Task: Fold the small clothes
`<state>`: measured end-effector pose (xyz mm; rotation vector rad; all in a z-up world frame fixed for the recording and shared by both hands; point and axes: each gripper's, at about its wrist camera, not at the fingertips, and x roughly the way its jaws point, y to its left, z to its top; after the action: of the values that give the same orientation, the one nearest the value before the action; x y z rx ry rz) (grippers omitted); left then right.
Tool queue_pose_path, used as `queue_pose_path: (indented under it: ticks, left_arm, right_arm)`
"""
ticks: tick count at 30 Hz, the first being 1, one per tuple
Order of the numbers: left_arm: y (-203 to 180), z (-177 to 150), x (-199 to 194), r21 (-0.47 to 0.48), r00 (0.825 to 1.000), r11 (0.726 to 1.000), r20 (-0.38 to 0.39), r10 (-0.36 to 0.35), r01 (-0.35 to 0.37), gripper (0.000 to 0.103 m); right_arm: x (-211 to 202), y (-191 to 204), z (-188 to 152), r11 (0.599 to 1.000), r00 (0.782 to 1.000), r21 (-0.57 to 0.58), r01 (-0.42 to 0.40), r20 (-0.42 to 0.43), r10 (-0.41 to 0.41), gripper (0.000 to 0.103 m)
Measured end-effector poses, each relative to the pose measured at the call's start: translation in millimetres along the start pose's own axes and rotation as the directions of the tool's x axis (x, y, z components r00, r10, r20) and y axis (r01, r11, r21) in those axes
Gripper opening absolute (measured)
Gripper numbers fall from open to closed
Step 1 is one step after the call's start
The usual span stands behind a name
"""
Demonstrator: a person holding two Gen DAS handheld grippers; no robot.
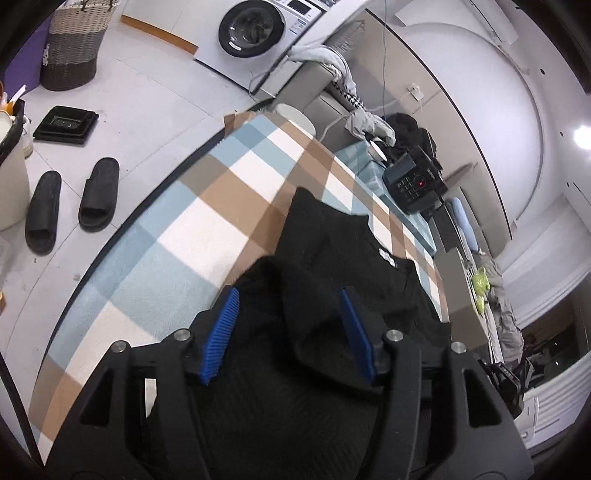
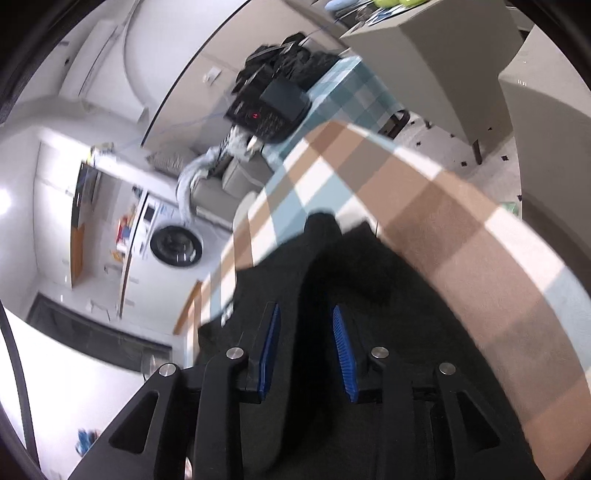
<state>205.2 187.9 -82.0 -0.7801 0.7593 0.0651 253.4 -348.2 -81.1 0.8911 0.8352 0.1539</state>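
Note:
A black garment (image 1: 332,240) lies on the table under a blue, brown and white checked cloth (image 1: 221,192), with a small white label (image 1: 386,256) at its neckline. My left gripper (image 1: 289,295) hovers over the near part of it, jaws apart; the blue pads (image 1: 221,332) stand clear of the folds lying between them. In the right wrist view the same black garment (image 2: 332,251) fills the space under my right gripper (image 2: 306,310). Its blue pads (image 2: 345,354) are a narrow gap apart, with dark fabric below and not pinched. The checked cloth (image 2: 443,206) curves away to the right.
A black desk phone (image 1: 413,181) and dark clothes sit at the table's far end. On the floor to the left are black slippers (image 1: 74,199), a black tray (image 1: 66,123) and a woven basket (image 1: 74,44). A washing machine (image 1: 255,33) stands beyond.

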Motion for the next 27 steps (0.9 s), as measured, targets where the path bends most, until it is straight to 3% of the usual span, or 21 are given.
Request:
queue_pose_path:
  ticks: [9,10,13,14,21,25,27]
  left_arm:
    - [-23.6,-24.3,25.5,0.077,0.998,0.997,-0.064,0.012,-0.007,0.052]
    - [-26.8,-24.9,26.7,0.087,0.999,0.996,-0.041,0.015,-0.011,0.044]
    - [-31.9,-20.5,29.7,0.094,1.000,0.996,-0.003,0.008,-0.008,0.005]
    - [-32.8,-17.0,30.0,0.088,1.000,0.996,0.002,-0.003,0.003,0.003]
    - [-52.9,21.8,18.2,0.105,0.990,0.993,0.129,-0.062,0.048,0.001]
    - [-44.3,51.0,30.8,0.020,0.987,0.999,0.159,-0.037,0.034,0.002]
    - [-30.3,63.7,45.9,-0.051,0.991,0.998,0.134,-0.014,0.021,0.009]
  right_arm:
    - [7.6,12.4,-53.8,0.995,0.992,-0.098,-0.026,-0.127,0.013,0.035]
    - [6.8,14.7,-57.8,0.994,0.992,-0.107,-0.025,-0.128,0.011,0.035]
    - [2.8,17.1,-65.3,0.992,0.992,-0.126,-0.026,-0.124,0.010,0.035]
    - [1.8,17.7,-66.2,0.991,0.993,-0.133,-0.023,-0.121,0.007,0.035]
    - [4.7,19.1,-58.4,0.989,0.991,-0.147,-0.032,-0.133,0.013,0.035]
    - [8.1,20.9,-46.4,0.991,0.993,-0.127,-0.033,-0.112,0.019,0.035]
    - [4.6,22.4,-39.5,0.993,0.997,-0.118,-0.024,-0.071,0.016,0.035]
